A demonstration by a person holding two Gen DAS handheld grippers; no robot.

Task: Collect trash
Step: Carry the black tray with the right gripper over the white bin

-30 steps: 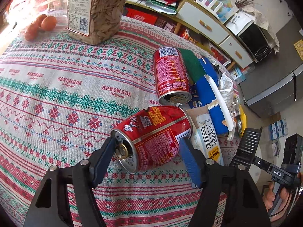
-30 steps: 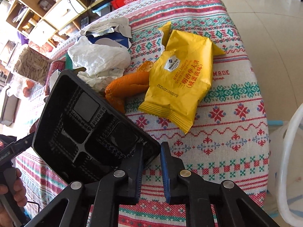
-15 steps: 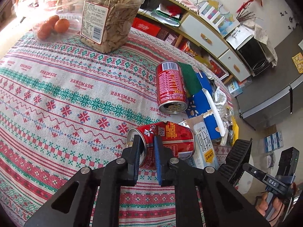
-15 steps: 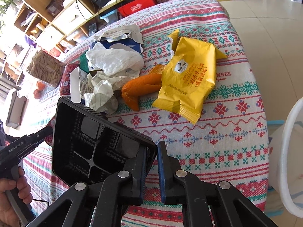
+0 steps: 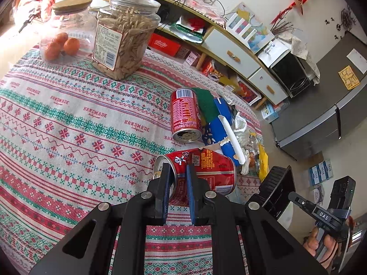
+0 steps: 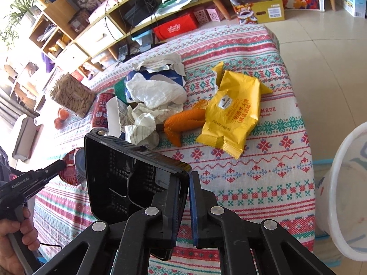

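Pinching the crushed can [image 5: 206, 169] at its rim, my left gripper [image 5: 177, 190] jaws clamped; light, dentable. Right gripper [image 6: 185, 206] jaws clamp the stiff black tray [image 6: 128, 171].

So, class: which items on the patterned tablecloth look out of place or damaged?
Two red drink cans lie toppled; the nearer looks dented in the left tongs. Crumpled white paper is heaped beside them.
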